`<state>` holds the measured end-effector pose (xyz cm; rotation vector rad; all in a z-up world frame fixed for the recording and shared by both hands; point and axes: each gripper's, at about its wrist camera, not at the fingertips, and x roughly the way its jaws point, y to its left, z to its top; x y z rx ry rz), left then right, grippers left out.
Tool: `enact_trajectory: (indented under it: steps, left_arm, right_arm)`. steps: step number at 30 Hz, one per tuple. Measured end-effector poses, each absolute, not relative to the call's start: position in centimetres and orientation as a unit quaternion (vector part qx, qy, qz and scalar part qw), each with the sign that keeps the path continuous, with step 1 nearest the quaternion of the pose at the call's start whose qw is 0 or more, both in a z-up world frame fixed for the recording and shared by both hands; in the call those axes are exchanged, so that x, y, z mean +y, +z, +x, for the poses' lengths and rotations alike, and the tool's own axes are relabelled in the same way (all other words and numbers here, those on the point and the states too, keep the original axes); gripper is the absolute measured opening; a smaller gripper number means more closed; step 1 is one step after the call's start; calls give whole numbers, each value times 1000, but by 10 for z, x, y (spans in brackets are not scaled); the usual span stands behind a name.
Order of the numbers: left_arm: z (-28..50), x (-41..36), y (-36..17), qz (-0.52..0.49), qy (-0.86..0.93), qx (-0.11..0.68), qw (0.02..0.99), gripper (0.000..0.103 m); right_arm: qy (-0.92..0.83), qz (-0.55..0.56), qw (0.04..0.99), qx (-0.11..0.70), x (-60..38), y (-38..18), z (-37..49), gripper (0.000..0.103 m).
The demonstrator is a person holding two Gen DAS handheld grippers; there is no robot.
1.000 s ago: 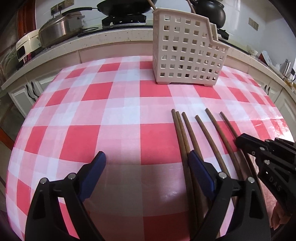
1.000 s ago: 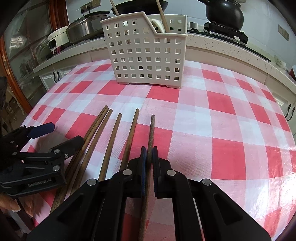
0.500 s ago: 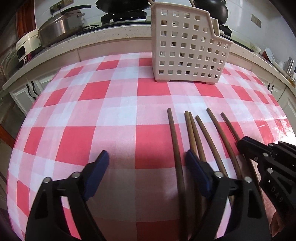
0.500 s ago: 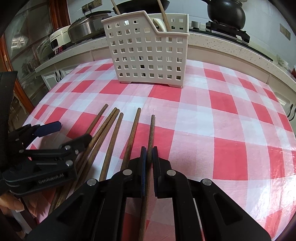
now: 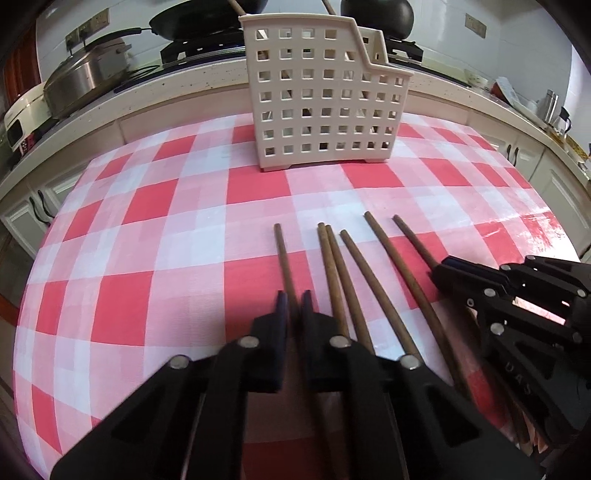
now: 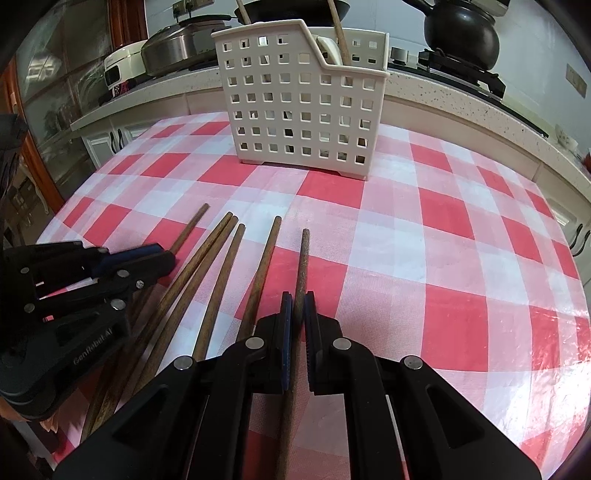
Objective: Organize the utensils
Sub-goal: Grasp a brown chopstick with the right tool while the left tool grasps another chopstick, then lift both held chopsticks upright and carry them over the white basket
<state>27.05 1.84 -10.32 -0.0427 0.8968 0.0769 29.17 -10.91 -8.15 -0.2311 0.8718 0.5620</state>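
Several brown wooden chopsticks lie fanned on the red-and-white checked tablecloth (image 5: 155, 295). My left gripper (image 5: 293, 306) is shut on the leftmost chopstick (image 5: 282, 254), whose far end points toward the basket. My right gripper (image 6: 298, 306) is shut on the rightmost chopstick (image 6: 303, 258). The other chopsticks (image 5: 343, 266) lie loose between the two. Each gripper shows in the other's view: the right gripper (image 5: 447, 266) at the right, the left gripper (image 6: 164, 258) at the left. A cream perforated utensil basket (image 5: 317, 96) (image 6: 303, 103) stands upright at the table's far side, with utensil handles sticking out of it.
Behind the table runs a speckled kitchen counter (image 5: 184, 88) with a steel lidded pan (image 5: 81, 81), a black wok (image 5: 192, 22) and a black kettle (image 6: 461, 33) on a stove. White cabinets (image 6: 110, 144) stand below. The cloth's right half (image 6: 461, 258) is bare.
My left gripper's jaws went from wide open to closed on the leftmost chopstick, which first slid left, away from its neighbour. The right gripper kept its grip and stayed put.
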Motion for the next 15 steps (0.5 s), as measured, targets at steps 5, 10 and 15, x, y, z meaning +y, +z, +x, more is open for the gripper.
enact_trajectory:
  steps: [5, 10, 15]
  left_arm:
    - [268, 27, -104, -51, 24, 425, 903, 5]
    - [261, 29, -94, -57, 25, 412, 909, 5]
    - [248, 33, -70, -67, 26, 379, 922, 5]
  right_arm:
    - [274, -99, 864, 411, -112, -79, 292, 7]
    - [280, -90, 868, 399, -114, -71, 289, 7]
    - [291, -72, 883, 361, -120, -50, 281, 7]
